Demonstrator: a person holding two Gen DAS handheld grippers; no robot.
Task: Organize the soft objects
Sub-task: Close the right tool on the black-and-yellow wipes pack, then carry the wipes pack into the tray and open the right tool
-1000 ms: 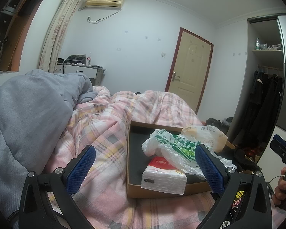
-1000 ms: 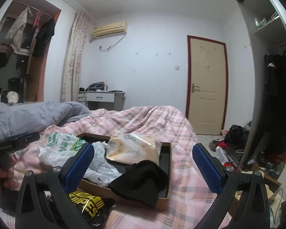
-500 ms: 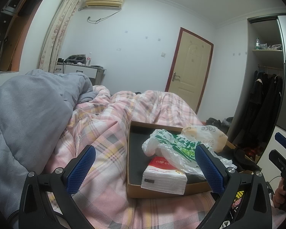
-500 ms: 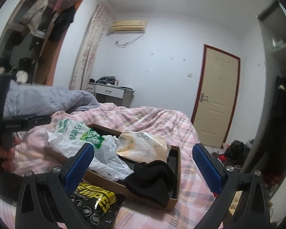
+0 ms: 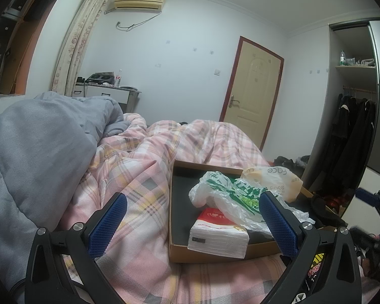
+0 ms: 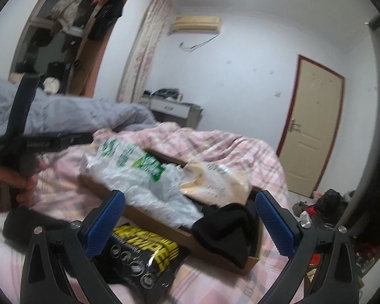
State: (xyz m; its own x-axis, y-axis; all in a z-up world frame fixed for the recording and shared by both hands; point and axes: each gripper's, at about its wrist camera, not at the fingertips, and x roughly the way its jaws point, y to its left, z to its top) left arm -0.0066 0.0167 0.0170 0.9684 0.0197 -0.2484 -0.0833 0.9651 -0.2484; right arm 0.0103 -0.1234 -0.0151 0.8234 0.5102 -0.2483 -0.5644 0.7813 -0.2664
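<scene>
Both tongs hang over the bed (image 5: 149,172) with its pink plaid quilt, and both stand wide apart with nothing between their blue pads. The left tongs (image 5: 192,224) point toward a shallow cardboard tray (image 5: 179,250) that lies on the quilt at about two o'clock from them. In that tray, at its near edge, sits a white pack of tissues (image 5: 217,235) with a red top. A crumpled white plastic bag (image 5: 225,192) with green print lies partly over the pack, and a beige bag (image 5: 273,179) printed with the word "Face" rests behind it toward one o'clock.

From the right tongs (image 6: 190,225) the same tray is seen from its other side: the white bag with green print spills over its left rim at eleven o'clock, the beige bag sits at twelve, and a black knitted piece (image 6: 228,230) droops over the tray's near wall at one o'clock. Outside the tray, touching its near wall, a black and yellow packet (image 6: 144,255) lies on the quilt right under the left pad of the right tongs. At nine o'clock a hand (image 6: 5,185) grips the handle of the other tool, blurred. A grey duvet (image 5: 30,152) is heaped on the far left side of the bed.
</scene>
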